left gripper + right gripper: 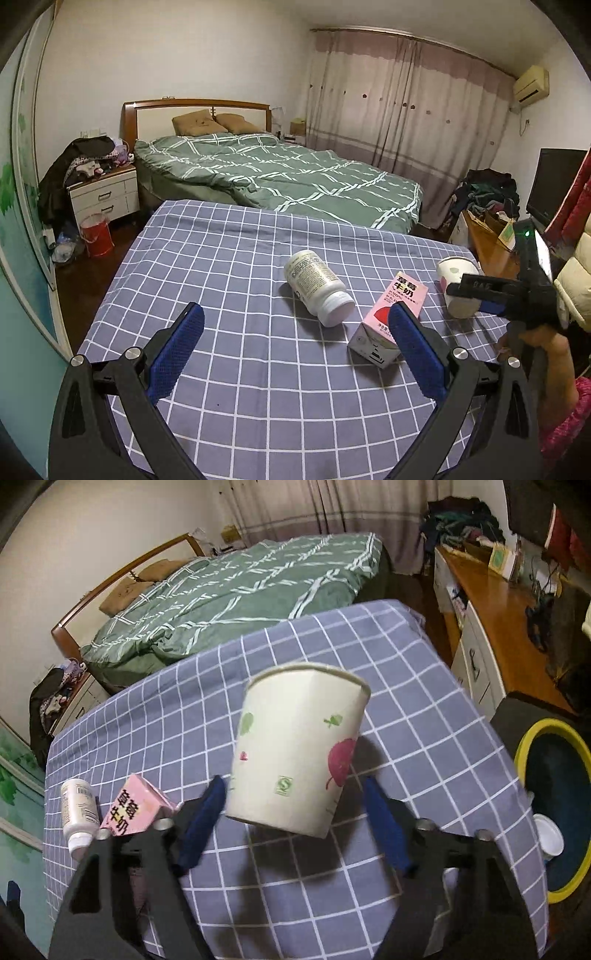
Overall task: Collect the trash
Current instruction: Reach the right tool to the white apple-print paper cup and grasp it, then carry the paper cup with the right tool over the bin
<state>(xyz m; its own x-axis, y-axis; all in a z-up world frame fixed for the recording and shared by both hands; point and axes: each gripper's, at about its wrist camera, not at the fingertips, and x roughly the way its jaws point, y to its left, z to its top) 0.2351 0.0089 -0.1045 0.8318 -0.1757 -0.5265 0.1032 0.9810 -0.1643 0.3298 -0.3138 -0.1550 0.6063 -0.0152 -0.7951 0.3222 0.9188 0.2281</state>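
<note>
A white paper cup (295,753) with pink and green prints sits between the blue pads of my right gripper (295,794), which is shut on it and holds it tilted above the checked tablecloth (406,686). In the left wrist view the cup (456,277) shows at the right, clamped by the right gripper (469,295). A white pill bottle (317,291) lies on its side mid-table. A pink milk carton (388,321) lies beside it. My left gripper (295,325) is open and empty, above the near table, its right pad in front of the carton.
A yellow-rimmed bin (557,805) with a dark liner stands right of the table, a white lid inside. A green-quilted bed (280,173) lies beyond the table. A wooden desk (498,602) with clutter is at the right. A red bucket (96,234) stands by the nightstand.
</note>
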